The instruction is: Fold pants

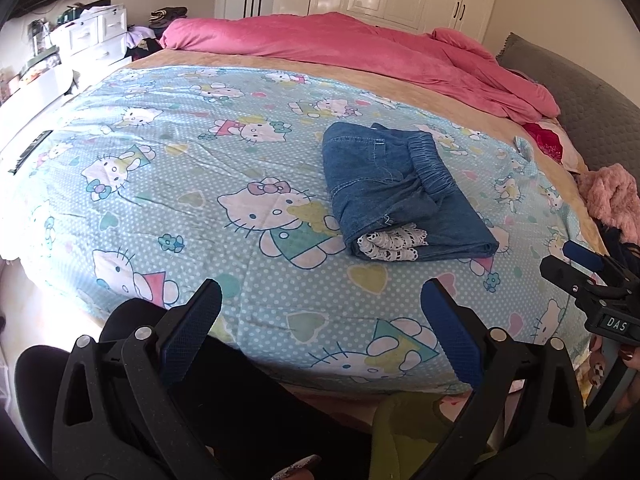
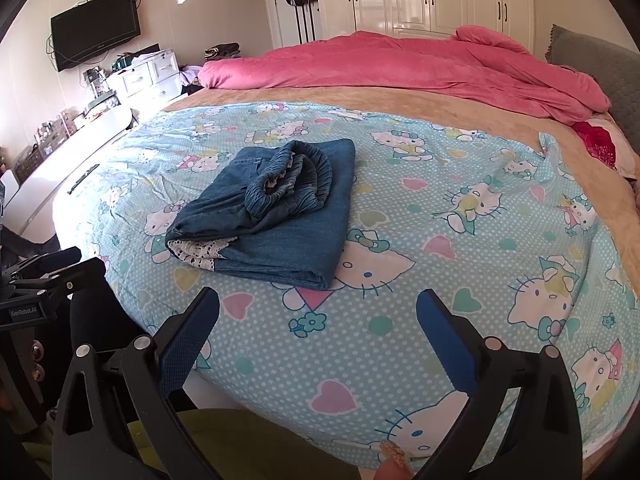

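Bedroom, cartoon-print sheet (image 1: 200, 184), folded denim pants (image 1: 396, 196), pink duvet (image 2: 420, 68) behind, left gripper (image 1: 320, 316) and right gripper (image 2: 318, 320) both spread, empty.

My pants (image 1: 400, 188) are blue denim with white lace trim. My sheet (image 1: 208, 184) is light blue, white-dotted, cat-printed. My blanket (image 1: 360, 48) is pink. My 2 grippers' pads (image 1: 192, 332) are blue.

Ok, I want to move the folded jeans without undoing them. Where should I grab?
Probably the thick folded edge of the folded jeans nearest you, beside the white lace trim. Come in low from the front with the open right gripper; one pinch there catches every layer, unlike the loose bunched waistband.
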